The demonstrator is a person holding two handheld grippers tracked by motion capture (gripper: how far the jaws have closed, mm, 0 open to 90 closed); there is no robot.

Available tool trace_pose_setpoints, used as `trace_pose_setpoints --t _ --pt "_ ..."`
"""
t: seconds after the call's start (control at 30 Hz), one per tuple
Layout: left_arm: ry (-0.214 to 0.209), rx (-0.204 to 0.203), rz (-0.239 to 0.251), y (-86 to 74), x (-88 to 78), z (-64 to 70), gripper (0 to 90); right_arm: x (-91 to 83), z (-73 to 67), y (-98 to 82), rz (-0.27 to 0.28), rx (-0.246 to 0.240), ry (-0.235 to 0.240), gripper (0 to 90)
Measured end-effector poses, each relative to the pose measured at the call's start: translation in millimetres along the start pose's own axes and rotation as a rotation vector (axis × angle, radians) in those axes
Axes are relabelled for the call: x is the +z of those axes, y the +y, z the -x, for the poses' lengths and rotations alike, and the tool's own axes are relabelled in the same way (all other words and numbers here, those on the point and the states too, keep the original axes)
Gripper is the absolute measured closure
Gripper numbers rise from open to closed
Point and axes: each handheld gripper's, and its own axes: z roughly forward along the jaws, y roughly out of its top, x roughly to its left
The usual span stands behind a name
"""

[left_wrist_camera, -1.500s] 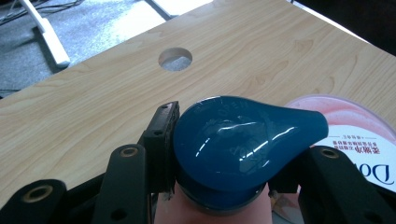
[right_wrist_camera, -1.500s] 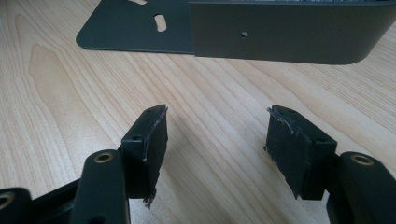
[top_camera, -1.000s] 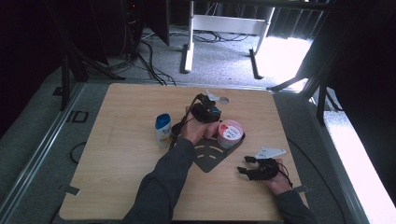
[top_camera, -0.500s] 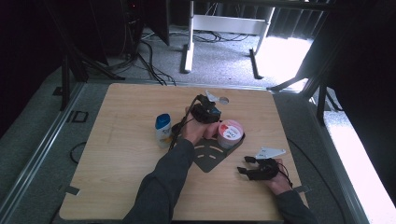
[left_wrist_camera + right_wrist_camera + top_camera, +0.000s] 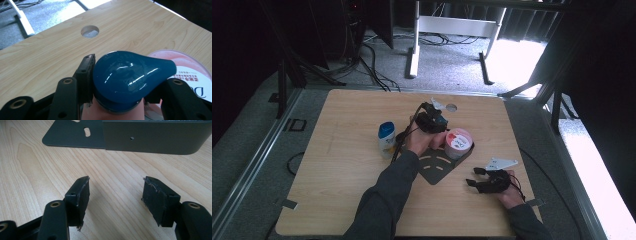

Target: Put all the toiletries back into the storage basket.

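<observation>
In the lower right of the high view the right gripper (image 5: 476, 176) is held low over the wooden table (image 5: 337, 165) with its jaws apart and nothing between them, just beside the dark metal plate (image 5: 437, 167). Near the middle of the frame the left gripper (image 5: 120, 87) is clamped on a pink bottle with a blue teardrop cap (image 5: 130, 75), seen from above, whose narrow tip points to the right of the left gripper view, over a pink round jar (image 5: 458, 142); a small blue-capped bottle (image 5: 386, 139) is seen upright left of the hand. Farther off, a round hole (image 5: 89, 31) is cut in the table, and beyond its edge grey carpet, cables and a white frame (image 5: 452, 25) are seen.
</observation>
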Motion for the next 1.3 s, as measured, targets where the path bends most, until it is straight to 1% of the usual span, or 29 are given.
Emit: trace_pose_setpoints --t 0.07,0.2,0.23,0.3,0.33,0.37,0.43,0.5,0.8,0.83,1.0,1.07,1.23,1.3 --pt "-0.006 0.002 -0.005 -0.7 0.2 0.9 46.5 0.0 0.0 0.0 0.000 -0.001 0.000 37.9" --pt "-0.009 0.027 -0.020 -2.3 0.1 3.3 39.3 0.0 -0.1 0.0 0.000 -0.001 0.000 37.8" --pt "-0.010 0.028 -0.020 -2.8 0.1 3.5 38.2 0.0 0.0 0.0 0.000 -0.001 0.000 37.8" --pt "-0.021 0.019 -0.023 -4.0 -0.6 1.8 36.1 0.0 0.0 0.0 0.000 -0.001 0.000 37.8" --pt "-0.033 0.005 -0.018 -4.8 -1.6 0.0 35.0 0.0 0.0 0.0 0.000 -0.001 0.000 37.8" --pt "-0.043 -0.008 -0.016 -5.6 -2.8 -1.9 34.9 0.0 0.0 -0.1 0.000 0.000 0.001 37.8" --pt "-0.056 -0.021 -0.018 -7.1 -5.1 -5.3 34.8 0.0 0.1 -0.1 0.001 0.001 0.002 37.7" --pt "-0.062 -0.018 -0.017 -8.2 -8.2 -7.1 34.8 -0.1 0.1 -0.1 0.000 0.001 0.003 37.7" --pt "-0.056 0.016 -0.014 -12.8 -22.1 -6.0 35.4 -0.1 0.1 -0.1 0.000 0.001 0.003 37.6" --pt "-0.051 0.019 -0.011 -13.3 -23.8 -5.5 36.1 -0.1 0.1 -0.1 0.000 0.001 0.003 37.5" --pt "-0.054 0.038 0.010 -12.8 -34.8 -3.3 37.6 -0.1 0.3 -0.1 0.000 0.002 0.005 37.4" --pt "-0.060 0.042 0.011 -13.1 -38.3 -2.8 38.0 0.0 0.1 -0.1 0.000 0.000 0.004 37.2" --pt "-0.082 0.066 -0.013 -17.3 -45.1 -1.9 38.0 0.0 -0.1 -0.1 -0.001 -0.001 0.003 37.2" --pt "-0.089 0.065 -0.016 -19.9 -46.9 -2.1 38.0 0.0 -0.2 -0.1 -0.001 -0.002 0.001 37.3"
